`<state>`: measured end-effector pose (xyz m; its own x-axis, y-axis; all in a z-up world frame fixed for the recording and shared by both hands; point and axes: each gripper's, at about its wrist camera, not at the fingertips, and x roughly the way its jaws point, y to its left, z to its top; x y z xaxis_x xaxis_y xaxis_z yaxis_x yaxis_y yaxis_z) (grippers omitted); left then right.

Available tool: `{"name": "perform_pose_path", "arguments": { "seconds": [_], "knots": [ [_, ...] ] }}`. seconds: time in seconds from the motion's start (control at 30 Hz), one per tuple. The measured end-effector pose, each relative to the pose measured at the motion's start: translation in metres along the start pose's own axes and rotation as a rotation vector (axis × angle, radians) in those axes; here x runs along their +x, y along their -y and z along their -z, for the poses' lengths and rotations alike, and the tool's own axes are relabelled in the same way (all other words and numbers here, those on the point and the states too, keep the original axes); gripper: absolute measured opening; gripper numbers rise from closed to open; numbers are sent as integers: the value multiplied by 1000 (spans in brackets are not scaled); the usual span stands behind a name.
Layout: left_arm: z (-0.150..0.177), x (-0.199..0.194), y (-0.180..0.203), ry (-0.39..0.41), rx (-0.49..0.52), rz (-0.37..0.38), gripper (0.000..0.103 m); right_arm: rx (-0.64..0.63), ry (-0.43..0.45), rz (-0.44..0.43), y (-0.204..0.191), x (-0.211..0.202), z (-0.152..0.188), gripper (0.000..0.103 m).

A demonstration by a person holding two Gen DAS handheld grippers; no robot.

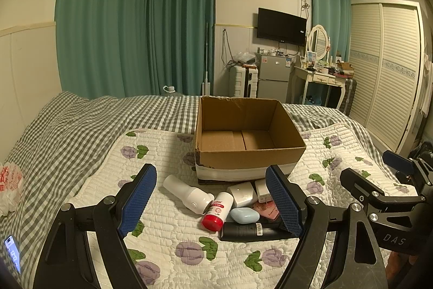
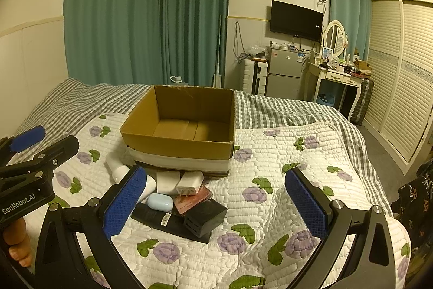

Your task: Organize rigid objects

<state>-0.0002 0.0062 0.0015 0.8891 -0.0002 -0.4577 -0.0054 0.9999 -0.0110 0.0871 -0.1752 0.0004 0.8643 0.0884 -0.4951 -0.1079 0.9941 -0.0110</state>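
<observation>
Both my left tongs (image 1: 211,203) and right tongs (image 2: 213,203) gape wide and hold nothing. The clutter sits heaped on the bed's floral quilt (image 2: 270,153), touching the empty cardboard box (image 1: 245,132). I'd pick the red-capped bottle (image 1: 216,211) first, gripping across its body, then lift clear over the box's near wall. There's plenty of open quilt to the right.

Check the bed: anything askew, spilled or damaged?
Nothing spilled. The cardboard box sits empty while the items lie jumbled before it: the red-capped bottle is tipped over, and the black block rests tilted on the black tube.
</observation>
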Motion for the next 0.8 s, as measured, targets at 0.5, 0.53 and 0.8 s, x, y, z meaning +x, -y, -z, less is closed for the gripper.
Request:
{"name": "perform_pose_path", "arguments": {
  "seconds": [0.5,0.53,0.8],
  "knots": [
    [2,0,-1,6,1,-1,85,-10,-11,-20,-2,3,3,103],
    [2,1,-2,5,0,-1,85,-12,-12,-23,-1,3,3,103],
    [9,15,-3,-34,-3,-16,85,-52,-59,-44,0,16,9,103]
  ]
}}
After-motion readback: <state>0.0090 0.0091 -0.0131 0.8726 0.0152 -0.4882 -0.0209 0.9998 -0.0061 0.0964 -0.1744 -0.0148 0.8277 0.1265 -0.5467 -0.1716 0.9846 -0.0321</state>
